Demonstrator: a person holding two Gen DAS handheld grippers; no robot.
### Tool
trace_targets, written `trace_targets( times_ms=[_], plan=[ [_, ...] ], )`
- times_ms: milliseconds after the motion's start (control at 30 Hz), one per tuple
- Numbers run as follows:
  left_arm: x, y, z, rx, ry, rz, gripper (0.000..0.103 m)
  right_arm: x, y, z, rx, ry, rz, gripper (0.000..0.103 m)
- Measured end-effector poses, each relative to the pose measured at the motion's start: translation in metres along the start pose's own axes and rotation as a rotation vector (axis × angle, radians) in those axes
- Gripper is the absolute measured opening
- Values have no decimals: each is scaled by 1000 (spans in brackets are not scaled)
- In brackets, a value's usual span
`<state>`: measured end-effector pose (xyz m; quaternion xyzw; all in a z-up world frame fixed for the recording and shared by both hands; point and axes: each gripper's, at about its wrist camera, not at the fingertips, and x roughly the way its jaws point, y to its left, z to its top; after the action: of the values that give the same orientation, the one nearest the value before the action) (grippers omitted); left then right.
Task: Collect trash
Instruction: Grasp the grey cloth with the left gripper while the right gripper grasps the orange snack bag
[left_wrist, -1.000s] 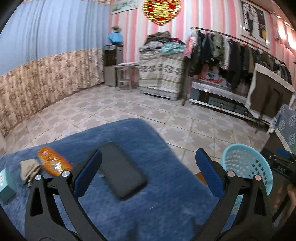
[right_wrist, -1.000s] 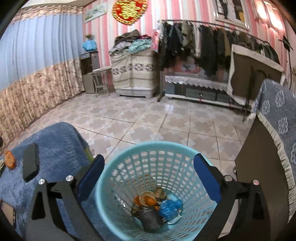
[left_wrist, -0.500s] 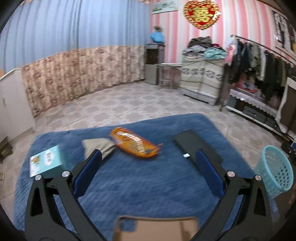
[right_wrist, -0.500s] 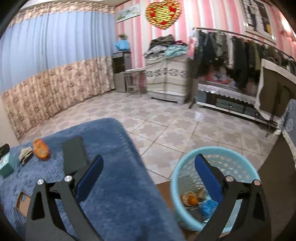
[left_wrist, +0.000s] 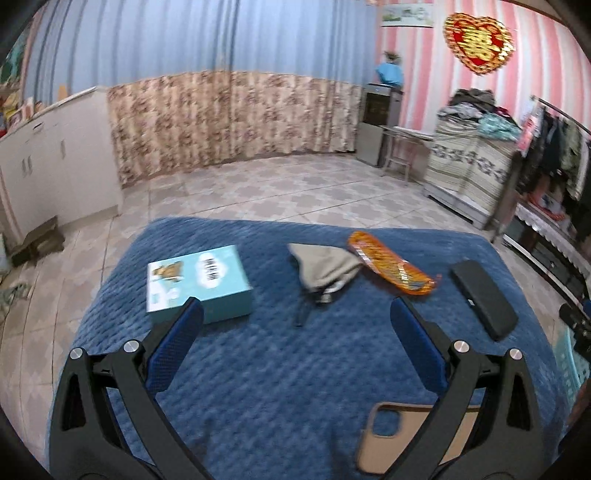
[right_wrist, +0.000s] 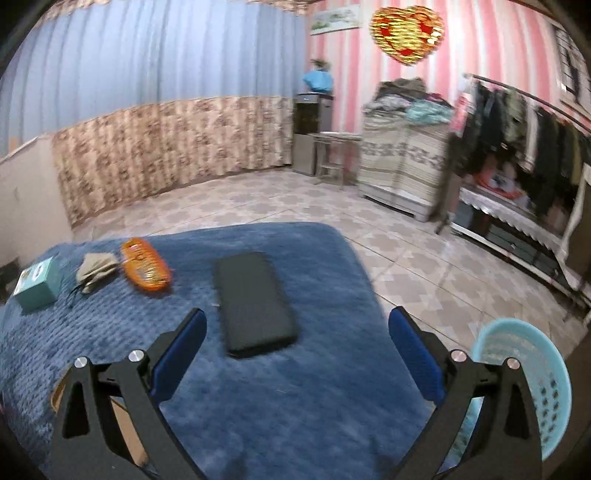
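An orange snack wrapper (left_wrist: 391, 267) lies on the blue quilted cloth (left_wrist: 258, 369), next to a crumpled beige cloth (left_wrist: 323, 266) and a teal box (left_wrist: 197, 282). My left gripper (left_wrist: 295, 314) is open and empty, hovering above the cloth short of these things. My right gripper (right_wrist: 297, 325) is open and empty above a flat black case (right_wrist: 253, 299). The wrapper (right_wrist: 146, 269), beige cloth (right_wrist: 96, 267) and teal box (right_wrist: 37, 284) show at far left in the right wrist view. A light blue basket (right_wrist: 532, 376) stands on the floor at lower right.
The black case (left_wrist: 482, 297) lies near the cloth's right edge. A tan phone case (left_wrist: 395, 435) lies at the near edge, behind my left gripper's right finger. Tiled floor (right_wrist: 424, 251), clothes rack (right_wrist: 517, 155) and a cupboard stand beyond.
Both grippers swung left, away from the basket and over the cloth. The wrapper, beige cloth and teal box moved toward the centre of the left wrist view; the basket slid to the right edge.
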<state>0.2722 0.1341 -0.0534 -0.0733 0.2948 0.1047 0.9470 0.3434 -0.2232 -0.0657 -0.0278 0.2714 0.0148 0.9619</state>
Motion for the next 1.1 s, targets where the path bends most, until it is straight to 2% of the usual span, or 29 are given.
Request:
trace_targets(
  times_ms=[167, 267, 367, 500, 567, 633, 667, 733, 767, 800, 833, 900, 1100],
  plan=[
    [11, 16, 1, -23, -1, 62, 98, 34, 48, 9, -56, 34, 105, 97],
    [20, 23, 4, -80, -4, 120, 98, 67, 73, 15, -95, 77, 157, 97],
    [31, 23, 8, -110, 0, 118, 98, 96, 94, 24, -124, 107, 207, 97],
    [50, 21, 6, -103, 23, 115, 98, 133, 114, 31, -165, 179, 249, 93],
    [54, 20, 1, -94, 28, 124, 98, 149, 123, 31, -176, 207, 273, 87],
    [59, 18, -3, -73, 32, 131, 98, 162, 127, 30, -174, 242, 296, 73],
    [61, 16, -4, -60, 35, 134, 98, 172, 129, 27, -169, 271, 315, 70],
    [65, 13, -5, -40, 32, 133, 98, 181, 133, 21, -174, 298, 330, 52],
    [66, 11, -6, -37, 25, 130, 98, 184, 136, 15, -178, 318, 349, 48],
    [67, 9, -6, -36, 22, 122, 98, 185, 137, 11, -183, 313, 351, 42],
    [70, 6, -7, -33, 29, 110, 98, 182, 137, 10, -188, 299, 356, 29],
    [78, -2, -6, -26, 41, 104, 98, 174, 133, 11, -177, 260, 371, 19],
    [111, -30, 7, 16, 65, 93, 98, 133, 89, 22, -140, 180, 330, 18]
  ],
)
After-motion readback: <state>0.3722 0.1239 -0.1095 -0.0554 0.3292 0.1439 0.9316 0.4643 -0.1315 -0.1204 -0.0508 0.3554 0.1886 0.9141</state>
